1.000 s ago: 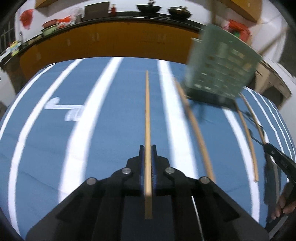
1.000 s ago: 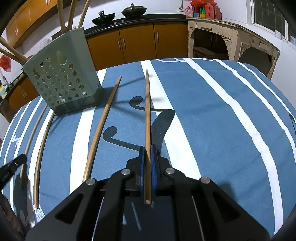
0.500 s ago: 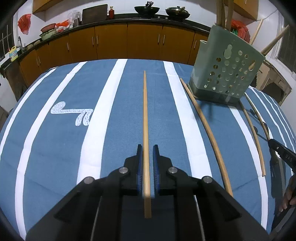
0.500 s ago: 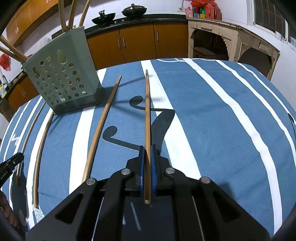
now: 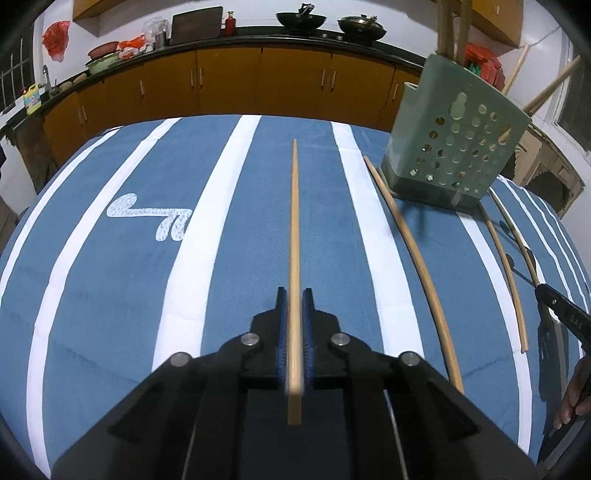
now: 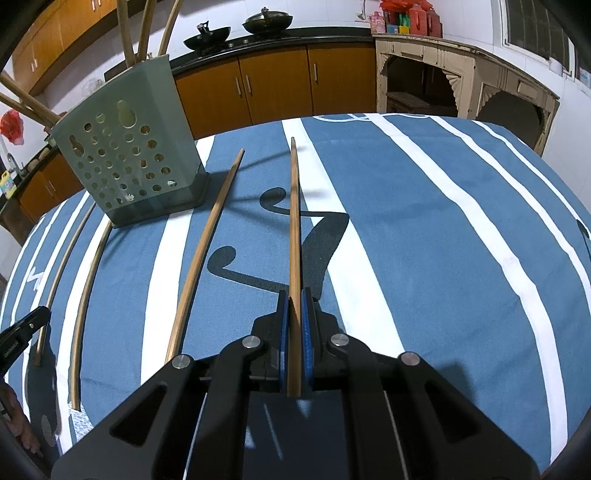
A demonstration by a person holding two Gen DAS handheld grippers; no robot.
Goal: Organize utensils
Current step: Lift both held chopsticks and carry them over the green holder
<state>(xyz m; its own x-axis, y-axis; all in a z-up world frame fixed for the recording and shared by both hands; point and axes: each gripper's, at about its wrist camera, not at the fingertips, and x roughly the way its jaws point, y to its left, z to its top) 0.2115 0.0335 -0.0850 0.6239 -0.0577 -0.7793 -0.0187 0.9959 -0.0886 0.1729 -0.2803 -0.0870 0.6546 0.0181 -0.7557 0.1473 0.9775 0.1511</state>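
Cloth [image 5: 110,295], blue with white stripes, spreads beneath both grippers. Ahead-right of the left gripper [image 5: 294,295] stands a perforated green plastic caddy [image 5: 454,155]. Left gripper is released, pads flanking a slim bamboo chopstick [image 5: 294,229]. Right gripper [image 6: 294,295] clenches another chopstick [image 6: 293,221], pointing straight ahead along its fingers.

table cover: blue cloth [image 5: 110,295] with white stripes, under and ahead of jaws
cabinets: orange-brown doors [image 5: 229,85], far ahead, along wall
counter: dark top [image 6: 295,38], two woks [image 5: 301,18] on it
wall: white [image 6: 325,14]
right of jaws: pale carved sideboard [image 6: 461,77], window [image 6: 535,26] beyond
light: indoor, dim
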